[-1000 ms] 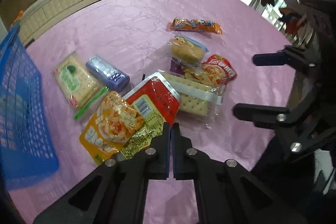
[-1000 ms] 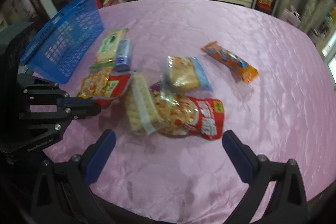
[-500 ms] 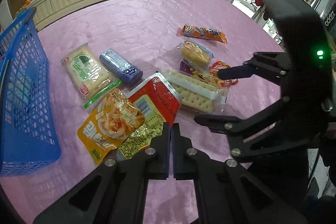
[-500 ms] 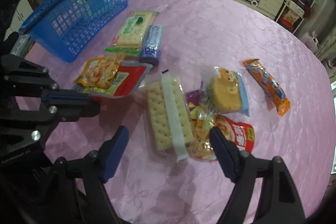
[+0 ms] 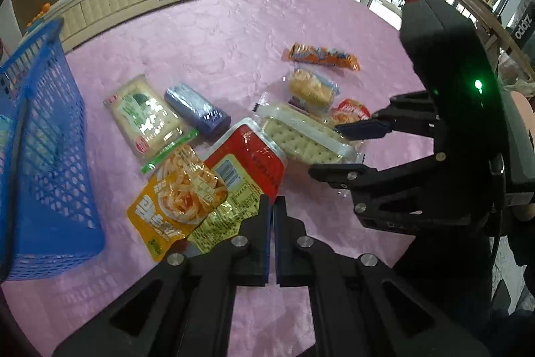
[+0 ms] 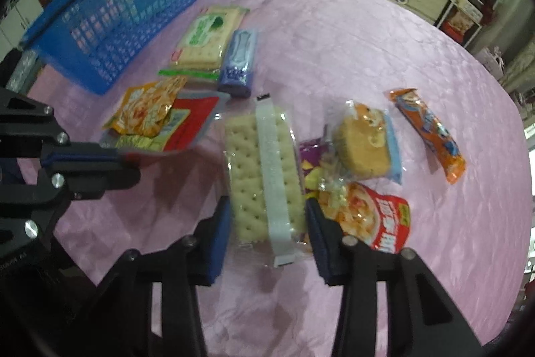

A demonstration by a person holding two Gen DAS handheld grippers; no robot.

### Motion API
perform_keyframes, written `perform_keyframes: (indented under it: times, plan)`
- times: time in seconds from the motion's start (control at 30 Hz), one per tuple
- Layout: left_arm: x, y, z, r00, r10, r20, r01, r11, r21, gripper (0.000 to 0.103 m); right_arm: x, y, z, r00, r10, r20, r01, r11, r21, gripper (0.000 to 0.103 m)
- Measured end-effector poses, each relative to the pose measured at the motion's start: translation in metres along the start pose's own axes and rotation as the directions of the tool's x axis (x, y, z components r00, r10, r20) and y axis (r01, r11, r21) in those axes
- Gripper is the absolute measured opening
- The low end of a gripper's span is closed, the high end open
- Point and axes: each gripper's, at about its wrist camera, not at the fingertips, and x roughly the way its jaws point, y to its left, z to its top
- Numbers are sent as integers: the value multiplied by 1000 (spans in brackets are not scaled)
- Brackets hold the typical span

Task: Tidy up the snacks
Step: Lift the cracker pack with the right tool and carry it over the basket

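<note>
The left gripper [image 5: 271, 213] was clenched on the near edge of a flat red and grey foil snack pouch with a yellow label [image 5: 249, 164], its two dark fingers pressed together with the pouch corner pinched between them; in the right wrist view the same pouch [image 6: 187, 126] sat lifted at that end. A crinkled yellow and orange noodle-snack packet [image 5: 174, 199] lay partly on top of the pouch. The right gripper [image 6: 267, 233] was spread apart, one blue-padded finger on each long side of a clear-wrapped block of pale square crackers with a white band [image 6: 264, 176]; whether the pads touched the wrapper could not be told. Beside the crackers lay a round yellow cake in a clear and blue wrapper [image 6: 366, 144], a red and orange snack bag [image 6: 374, 221] and a long orange bar wrapper [image 6: 429, 132] further off. A green-printed cracker pack [image 6: 207, 37] and a blue-purple foil stick pack [image 6: 239, 62] lay side by side near a blue plastic mesh basket [image 6: 110, 22] at the edge of the pink quilted tablecloth [image 6: 334, 49]. All snacks remained on the cloth, outside the basket
</note>
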Motion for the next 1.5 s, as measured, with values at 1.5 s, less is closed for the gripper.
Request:
perform_keyframes:
  times: [1.5]
  plan:
    - [-149,-3,10,960,150,238,-152,988,-9,0,-150,27,15,969,27,246,-45,997,67,48]
